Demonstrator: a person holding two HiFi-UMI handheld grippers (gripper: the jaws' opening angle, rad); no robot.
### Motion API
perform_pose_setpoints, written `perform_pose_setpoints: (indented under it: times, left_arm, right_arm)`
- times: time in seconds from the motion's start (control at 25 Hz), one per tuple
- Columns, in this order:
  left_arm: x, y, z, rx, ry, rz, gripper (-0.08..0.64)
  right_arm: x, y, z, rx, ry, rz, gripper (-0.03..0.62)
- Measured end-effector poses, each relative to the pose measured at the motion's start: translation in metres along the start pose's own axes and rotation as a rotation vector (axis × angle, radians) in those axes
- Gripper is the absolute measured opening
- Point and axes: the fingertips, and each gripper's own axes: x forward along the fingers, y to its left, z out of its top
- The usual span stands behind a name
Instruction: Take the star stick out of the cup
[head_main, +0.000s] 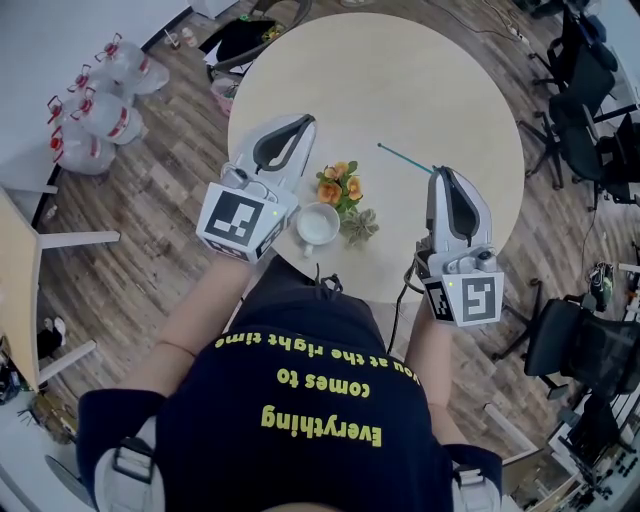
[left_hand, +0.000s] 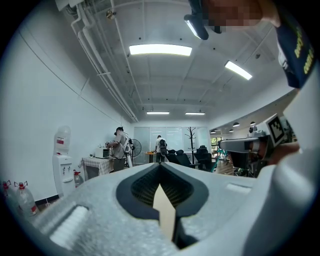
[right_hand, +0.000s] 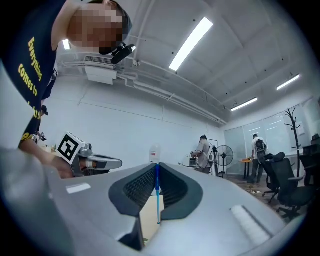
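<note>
My right gripper (head_main: 440, 171) is shut on a thin teal stick (head_main: 405, 157), which pokes out of the jaw tips to the upper left above the table. In the right gripper view the same stick (right_hand: 157, 195) runs as a blue line between the closed jaws of that gripper (right_hand: 156, 164). I cannot make out its star end. A white cup (head_main: 318, 224) stands near the table's front edge, to the left of the right gripper and beside the left one. My left gripper (head_main: 303, 119) is raised and shut with nothing in it; in its own view its jaws (left_hand: 160, 164) meet.
Orange flowers (head_main: 340, 184) and a small green plant (head_main: 358, 226) stand by the cup on the round pale table (head_main: 420, 80). Black office chairs (head_main: 585, 110) are at the right, and water bottles (head_main: 95, 110) lie on the wooden floor at the left.
</note>
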Motion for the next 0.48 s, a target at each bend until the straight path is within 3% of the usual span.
perform_pose_setpoints:
  times: [0.48]
  left_arm:
    - [-0.0025, -0.0002, 0.0004, 0.004, -0.005, 0.000, 0.003]
  right_arm:
    - [0.0023, 0.0016, -0.0041, -0.010, 0.014, -0.015, 0.029]
